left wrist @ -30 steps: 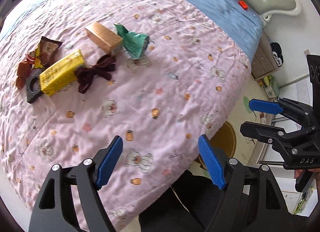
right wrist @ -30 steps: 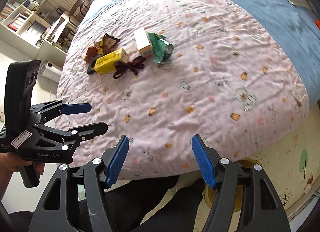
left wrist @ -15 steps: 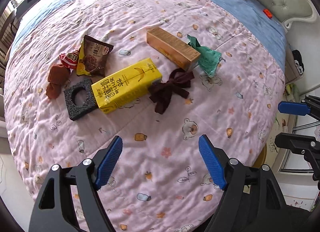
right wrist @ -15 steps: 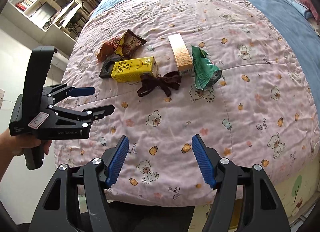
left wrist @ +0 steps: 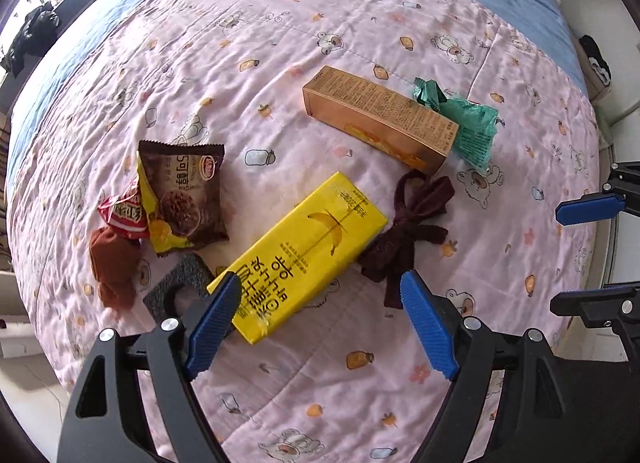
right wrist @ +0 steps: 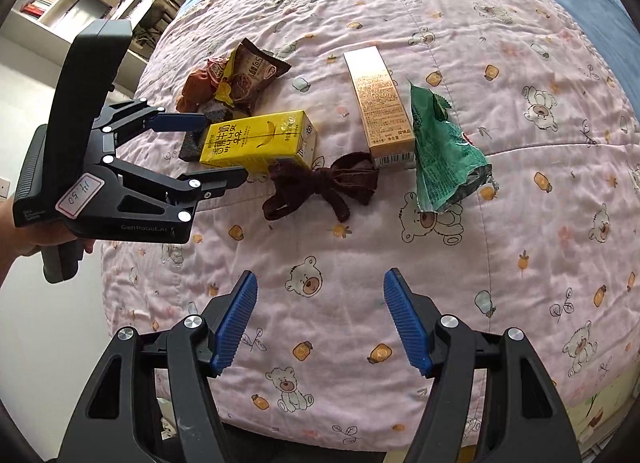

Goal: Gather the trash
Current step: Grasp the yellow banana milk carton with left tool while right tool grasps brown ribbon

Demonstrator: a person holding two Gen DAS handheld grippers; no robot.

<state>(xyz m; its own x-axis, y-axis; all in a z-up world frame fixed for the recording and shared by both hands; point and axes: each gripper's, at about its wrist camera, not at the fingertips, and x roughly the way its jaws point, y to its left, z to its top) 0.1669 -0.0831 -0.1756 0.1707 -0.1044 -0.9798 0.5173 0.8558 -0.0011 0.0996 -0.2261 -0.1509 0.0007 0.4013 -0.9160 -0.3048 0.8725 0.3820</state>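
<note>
Where legible, gripper body reads GenRoboAI, sticker "14 50"

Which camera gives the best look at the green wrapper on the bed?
The right wrist view. There the green wrapper lies large and unobstructed beside the gold box, its whole crumpled length visible. In the left wrist view the green wrapper is smaller, out near the edge, with one end hidden behind that box.
</note>
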